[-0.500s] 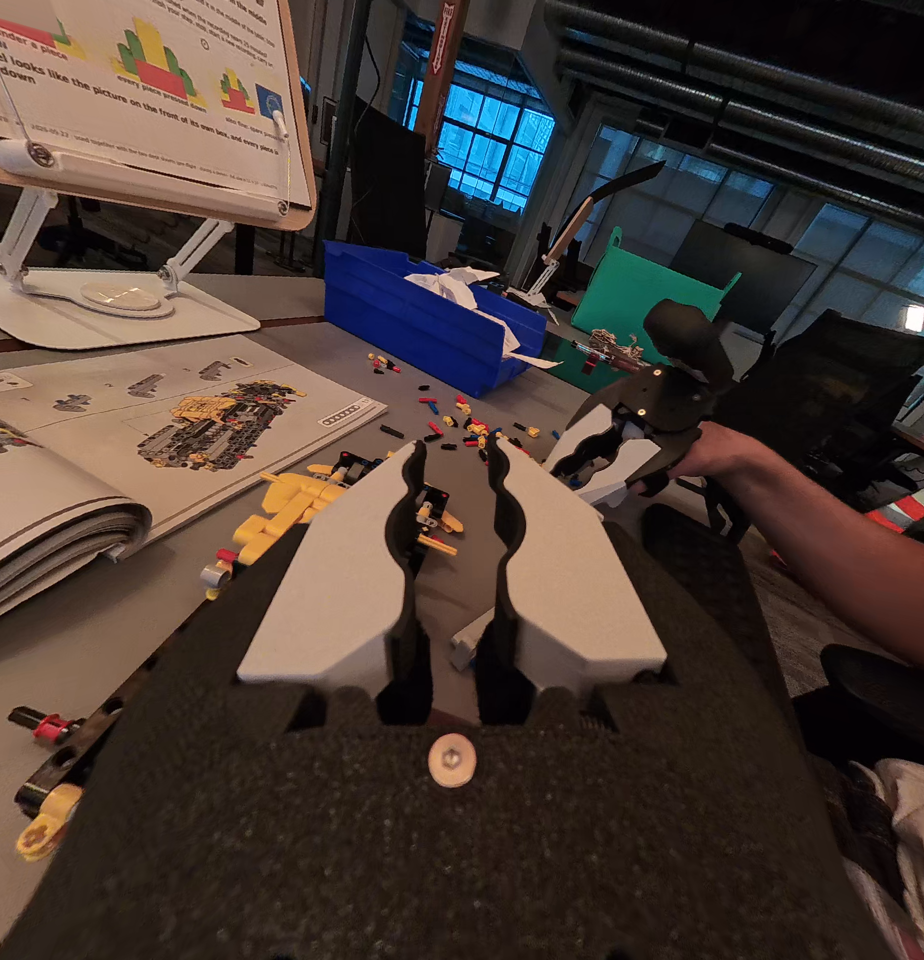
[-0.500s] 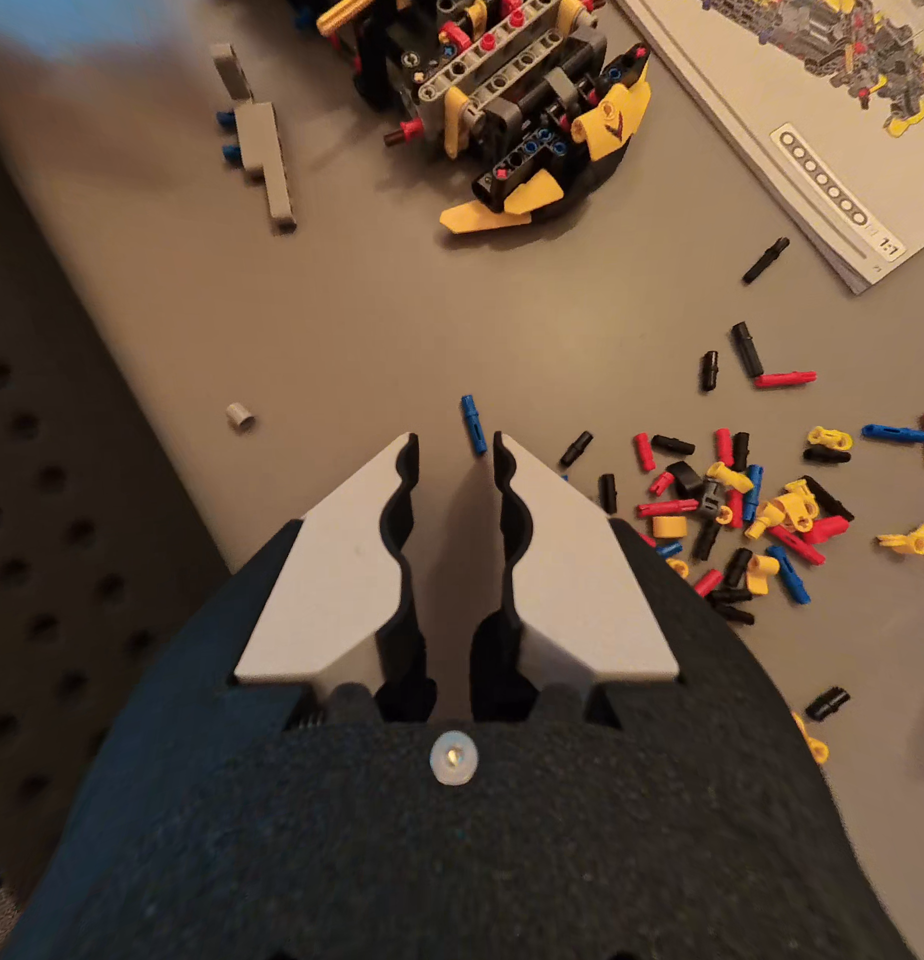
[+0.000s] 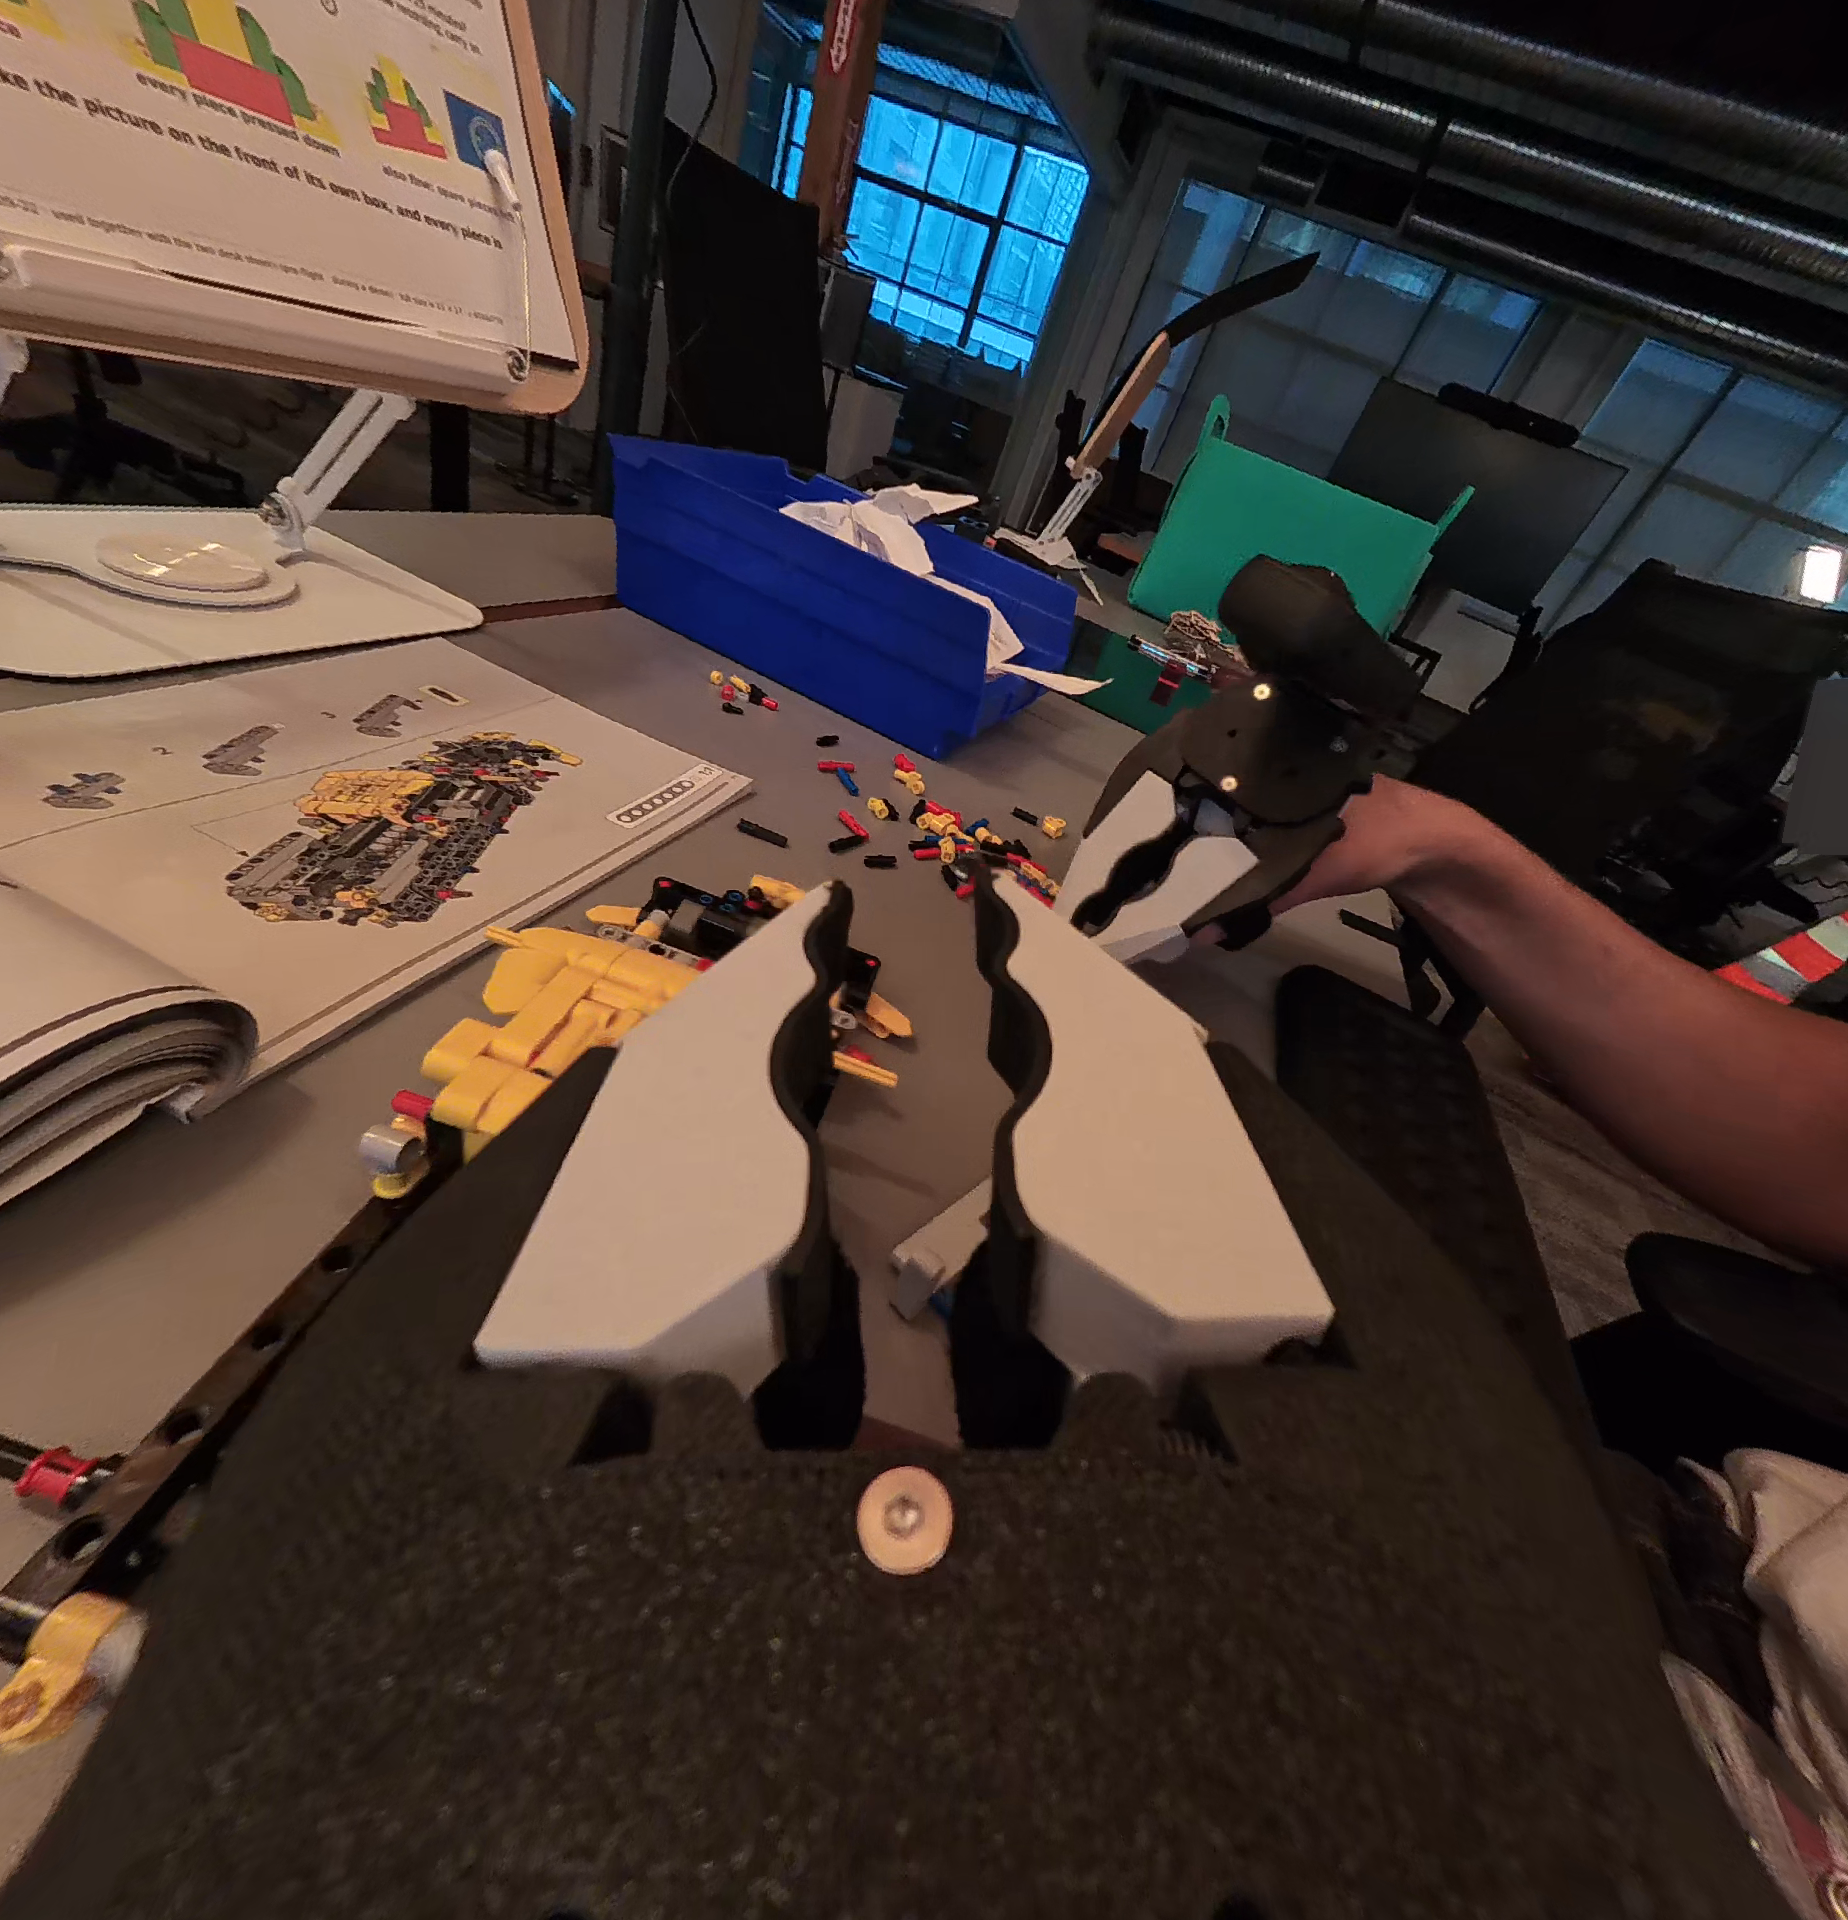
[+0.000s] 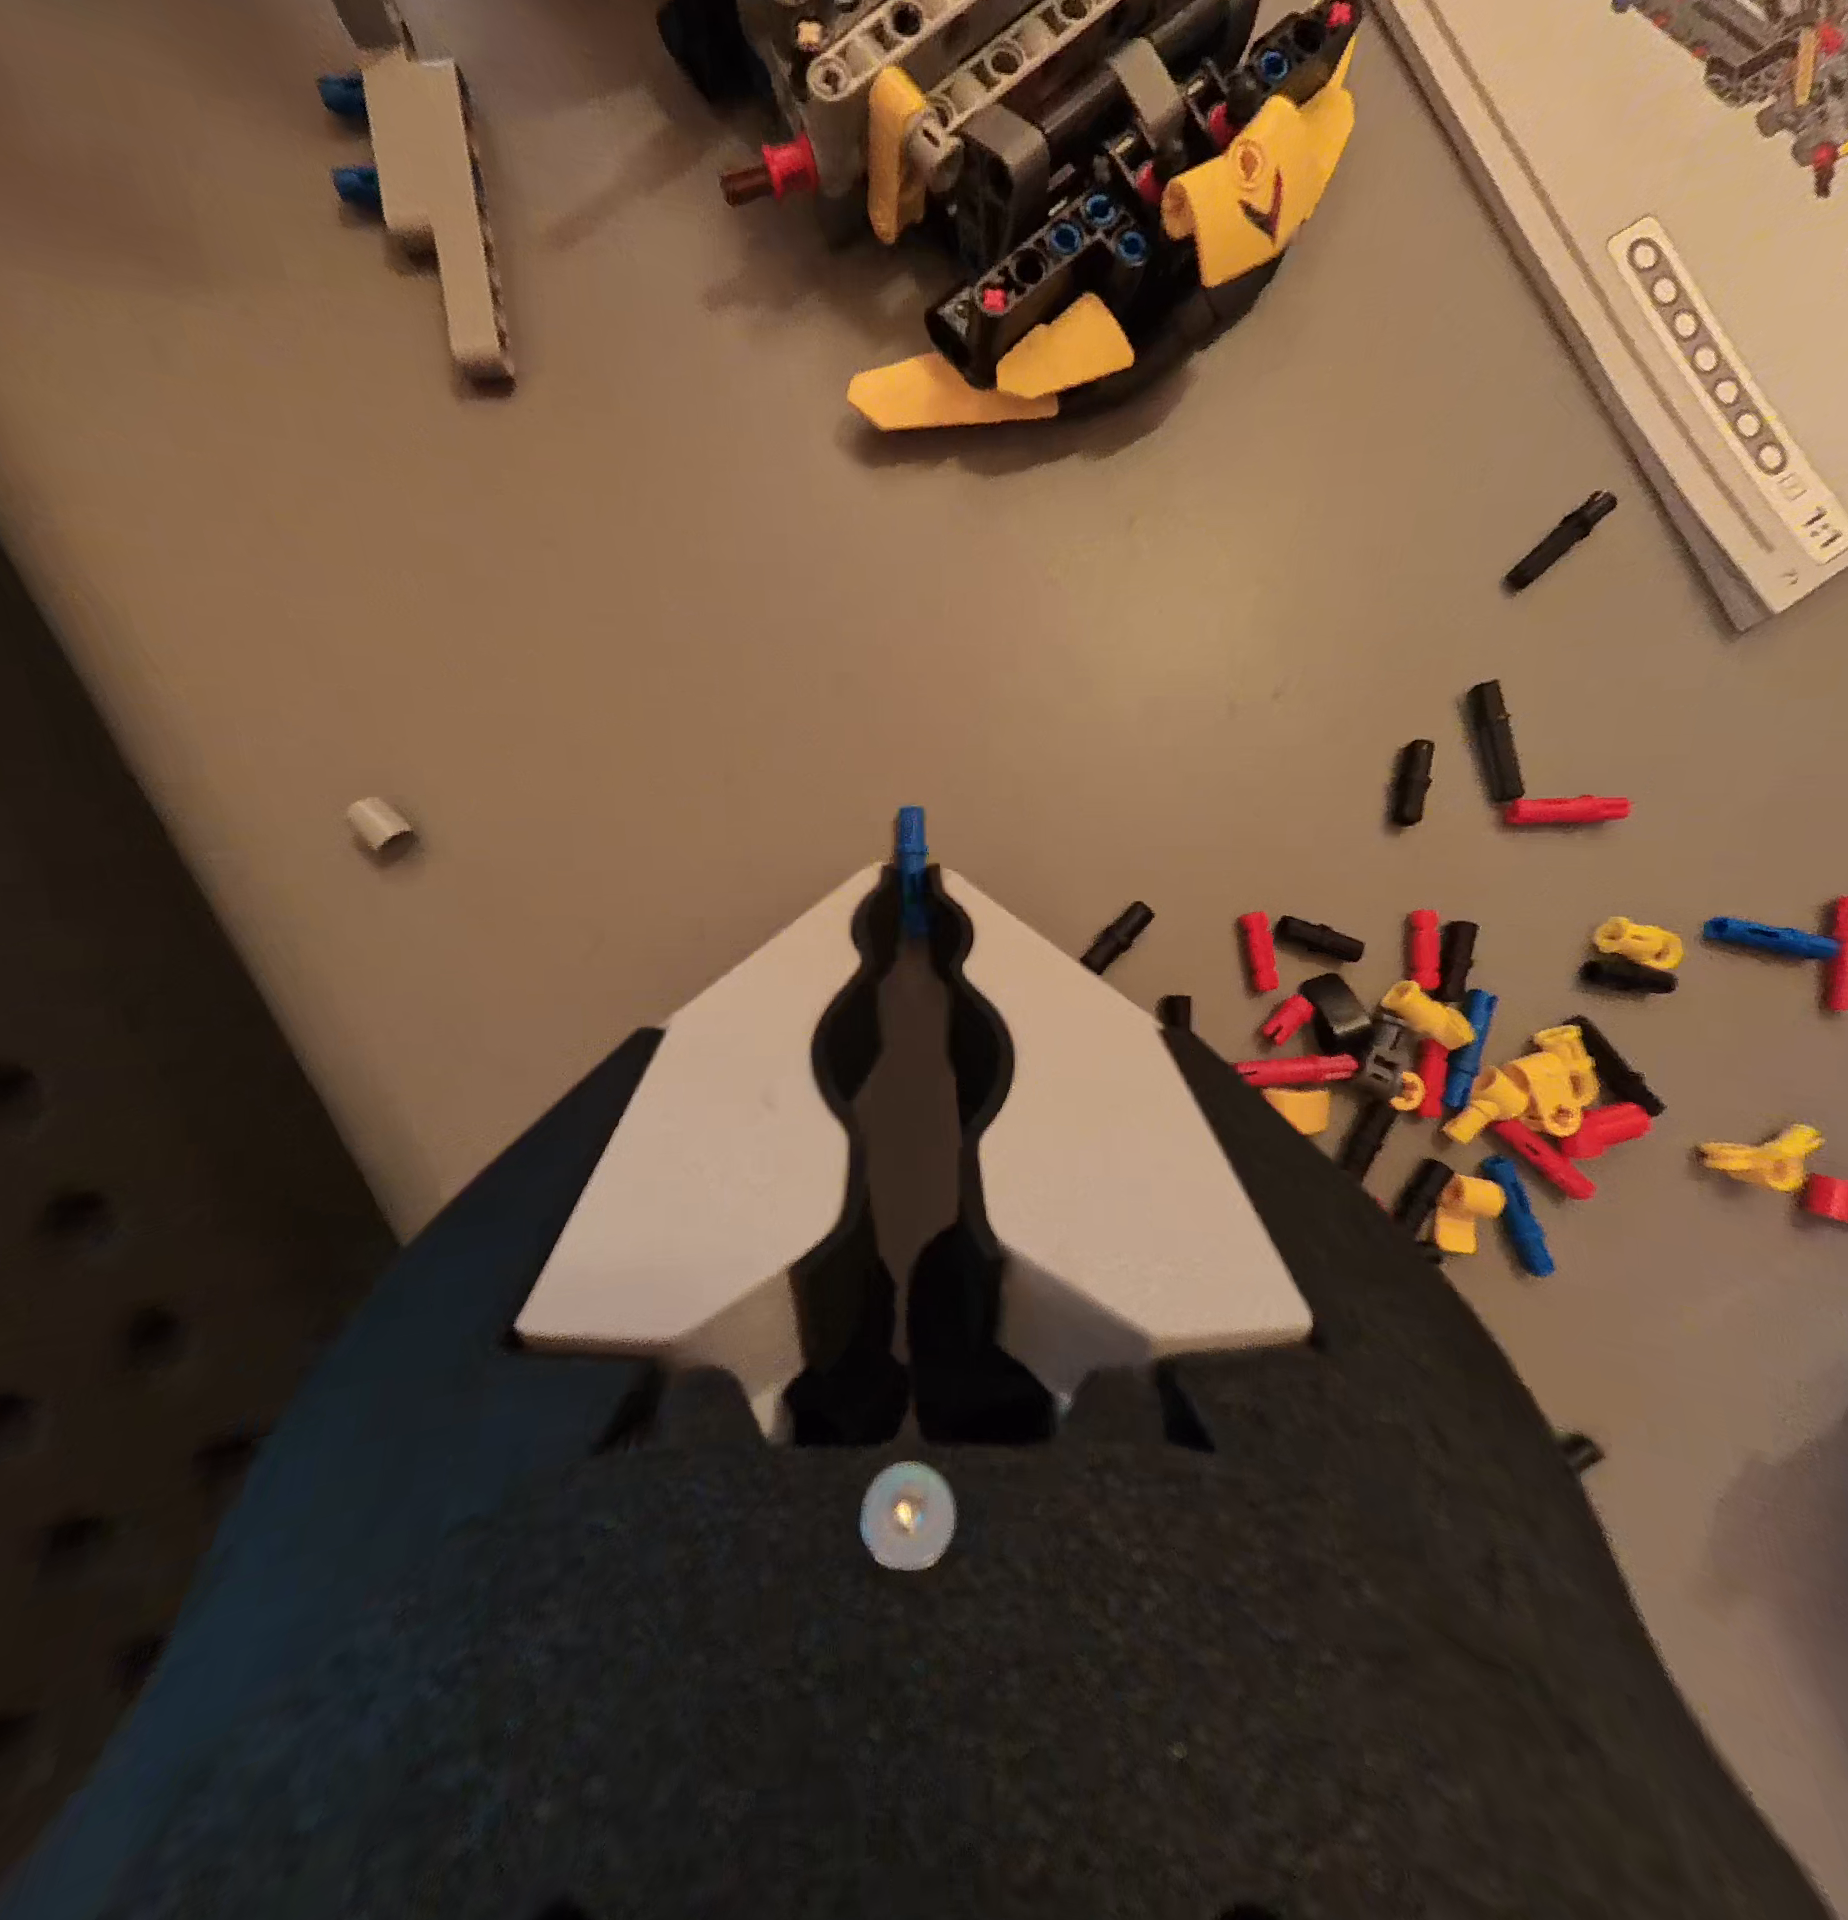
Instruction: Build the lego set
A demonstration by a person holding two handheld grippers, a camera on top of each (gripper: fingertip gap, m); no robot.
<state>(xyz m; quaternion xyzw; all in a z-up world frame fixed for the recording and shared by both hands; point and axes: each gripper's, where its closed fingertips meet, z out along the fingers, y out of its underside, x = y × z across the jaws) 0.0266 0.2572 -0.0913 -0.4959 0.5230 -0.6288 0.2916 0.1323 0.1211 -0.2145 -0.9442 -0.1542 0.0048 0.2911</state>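
Right tool (image 4: 909, 883) pinching a small blue pin (image 4: 909, 854) at its very tips, pin poking forward just above the grey bench (image 4: 691, 623), with the yellow-and-black lego model (image 4: 1065, 208) lying well ahead and the loose pile of pins (image 4: 1471, 1060) spreading off to the right. Left tool (image 3: 909, 904) hovering unclenched over the bench, gripping nothing, model (image 3: 587, 997) sitting just beside its left finger and the open instruction booklet (image 3: 328, 831) lying farther left.
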